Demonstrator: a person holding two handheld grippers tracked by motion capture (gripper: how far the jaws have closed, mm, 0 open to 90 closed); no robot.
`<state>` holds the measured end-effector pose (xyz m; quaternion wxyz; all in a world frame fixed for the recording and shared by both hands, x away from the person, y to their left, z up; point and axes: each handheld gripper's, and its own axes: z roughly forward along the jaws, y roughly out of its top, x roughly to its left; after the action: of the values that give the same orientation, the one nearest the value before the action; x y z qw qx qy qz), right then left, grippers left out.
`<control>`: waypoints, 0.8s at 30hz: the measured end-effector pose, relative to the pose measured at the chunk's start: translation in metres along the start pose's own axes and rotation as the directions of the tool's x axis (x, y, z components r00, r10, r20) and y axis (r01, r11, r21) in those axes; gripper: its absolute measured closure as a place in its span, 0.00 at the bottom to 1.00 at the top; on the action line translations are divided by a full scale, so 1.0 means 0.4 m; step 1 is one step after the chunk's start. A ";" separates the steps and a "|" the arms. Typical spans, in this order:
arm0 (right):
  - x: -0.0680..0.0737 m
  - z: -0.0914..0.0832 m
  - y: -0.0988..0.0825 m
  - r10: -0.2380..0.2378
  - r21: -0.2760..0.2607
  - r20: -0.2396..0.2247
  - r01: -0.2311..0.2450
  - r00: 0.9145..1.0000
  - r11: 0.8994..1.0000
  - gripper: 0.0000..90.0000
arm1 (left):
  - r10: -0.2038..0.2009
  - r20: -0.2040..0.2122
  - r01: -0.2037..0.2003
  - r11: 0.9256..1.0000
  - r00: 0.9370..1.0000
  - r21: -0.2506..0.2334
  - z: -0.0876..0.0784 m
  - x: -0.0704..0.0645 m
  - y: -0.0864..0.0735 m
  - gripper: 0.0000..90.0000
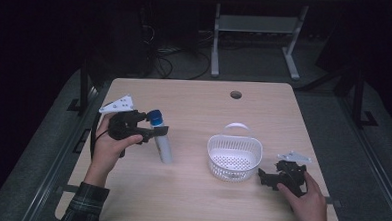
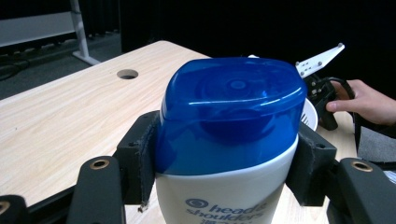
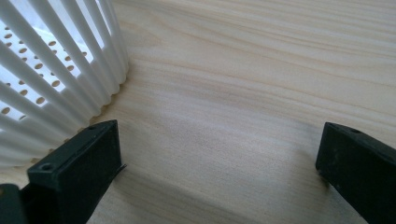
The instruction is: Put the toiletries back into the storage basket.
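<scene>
At the left of the bench [image 1: 190, 190], the left hand-held gripper [image 1: 155, 132] has its jaws clamped on a bottle [image 1: 162, 141], one pad on each side just under the blue cap [image 2: 233, 112]. The bottle is white (part of a printed label shows low on its front in the left gripper view) and hangs tilted, its cap toward the far side and its base toward the near side, close above the wood or just touching it; which of the two I cannot tell. Right of it, near the middle of the bench, stands a white basket [image 1: 233, 158] with a perforated bottom and a handle at its far rim. Just right of the basket, the right hand-held gripper [image 1: 264, 177] rests low at the bench with its jaws spread wide and nothing between them, its left jaw beside the basket's ribbed wall [image 3: 70, 79].
</scene>
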<state>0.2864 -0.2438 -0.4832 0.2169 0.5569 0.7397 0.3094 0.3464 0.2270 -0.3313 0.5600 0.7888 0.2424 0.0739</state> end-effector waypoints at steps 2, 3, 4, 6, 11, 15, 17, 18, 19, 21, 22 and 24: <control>0.000 0.000 0.000 0.002 0.001 0.000 -0.002 1.000 1.000 0.00 | 0.003 0.002 -0.003 1.000 1.000 -0.002 0.002 -0.001 0.002 0.40; 0.000 0.000 0.000 0.001 0.001 0.000 -0.001 1.000 1.000 0.00 | 0.006 0.004 -0.006 1.000 1.000 -0.002 0.004 -0.002 0.005 0.40; 0.000 0.000 0.000 0.001 0.001 0.000 -0.001 1.000 1.000 0.00 | 0.009 0.007 -0.009 1.000 1.000 -0.004 0.008 -0.004 0.010 0.40; 0.000 0.000 0.000 0.001 0.001 0.000 -0.001 1.000 1.000 0.00 | 0.014 0.011 -0.014 1.000 1.000 -0.003 0.013 -0.007 0.015 0.40; 0.000 0.000 0.000 0.001 0.001 0.000 -0.001 1.000 1.000 0.00 | 0.020 0.021 -0.020 1.000 1.000 -0.012 0.025 -0.014 0.026 0.40; 0.000 0.000 0.000 0.001 0.001 -0.001 -0.001 1.000 1.000 0.00 | 0.025 0.030 -0.024 1.000 0.999 -0.016 0.040 -0.021 0.036 0.40; 0.000 0.000 0.000 0.000 0.002 -0.001 0.000 1.000 1.000 0.00 | 0.034 0.039 -0.033 0.999 0.999 -0.015 0.052 -0.025 0.044 0.40; 0.000 0.000 0.000 0.001 0.002 0.000 -0.001 1.000 1.000 0.00 | 0.035 0.042 -0.034 0.999 0.999 -0.017 0.056 -0.027 0.047 0.40; 0.000 0.000 0.000 0.001 0.002 0.000 -0.001 1.000 1.000 0.00 | 0.035 0.042 -0.034 0.999 0.999 -0.017 0.056 -0.027 0.047 0.40; 0.000 0.000 0.000 0.001 0.001 0.000 -0.001 1.000 1.000 0.00 | 0.043 0.049 -0.043 0.999 0.998 -0.017 0.068 -0.033 0.054 0.40; 0.000 0.000 0.000 0.001 0.001 0.000 -0.001 1.000 1.000 0.00 | 0.046 0.052 -0.045 0.999 0.998 -0.017 0.072 -0.034 0.057 0.40; 0.000 0.000 0.000 0.001 0.001 0.000 -0.001 1.000 1.000 0.00 | 0.050 0.057 -0.049 0.999 0.997 -0.019 0.081 -0.038 0.062 0.40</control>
<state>0.2863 -0.2437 -0.4832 0.2163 0.5573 0.7396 0.3093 0.3532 0.1861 -0.3178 0.5718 0.7913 0.2058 0.0672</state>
